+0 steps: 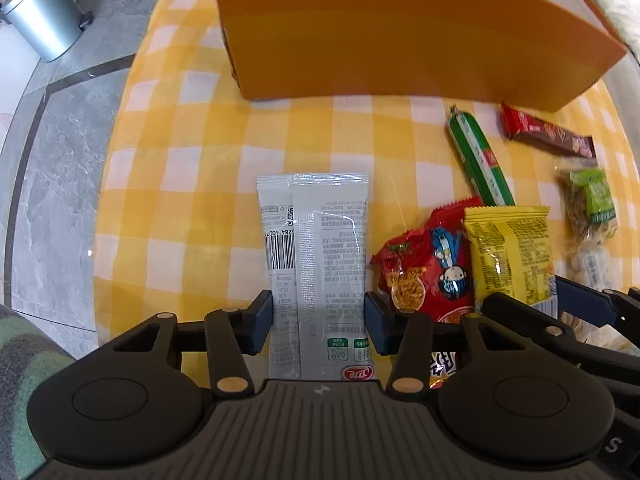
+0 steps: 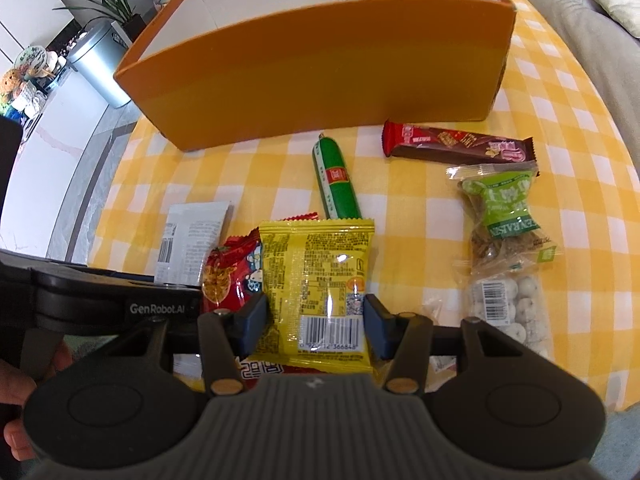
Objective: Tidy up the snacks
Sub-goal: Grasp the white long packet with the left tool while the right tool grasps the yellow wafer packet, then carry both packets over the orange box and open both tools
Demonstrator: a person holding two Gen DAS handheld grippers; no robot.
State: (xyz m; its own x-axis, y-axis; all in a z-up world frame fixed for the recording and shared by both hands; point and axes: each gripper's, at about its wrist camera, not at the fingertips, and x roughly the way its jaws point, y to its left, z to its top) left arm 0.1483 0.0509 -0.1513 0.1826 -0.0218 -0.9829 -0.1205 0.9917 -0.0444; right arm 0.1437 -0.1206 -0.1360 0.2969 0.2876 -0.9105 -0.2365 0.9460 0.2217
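Snacks lie unsorted before the orange box [image 2: 320, 80] — left gripper [image 1: 318, 322] clamps the grey sachet [image 1: 320, 264], right gripper [image 2: 316, 326] the yellow packet [image 2: 320, 280] — none visibly boxed.

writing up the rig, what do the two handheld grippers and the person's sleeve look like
Both the left gripper and right gripper are matte black with ribbed grey tops, round side discs, tan pivot pins and dark blue fingers. One body reads GenRobot.AI. A green camouflage-patterned sleeve shows at the left.
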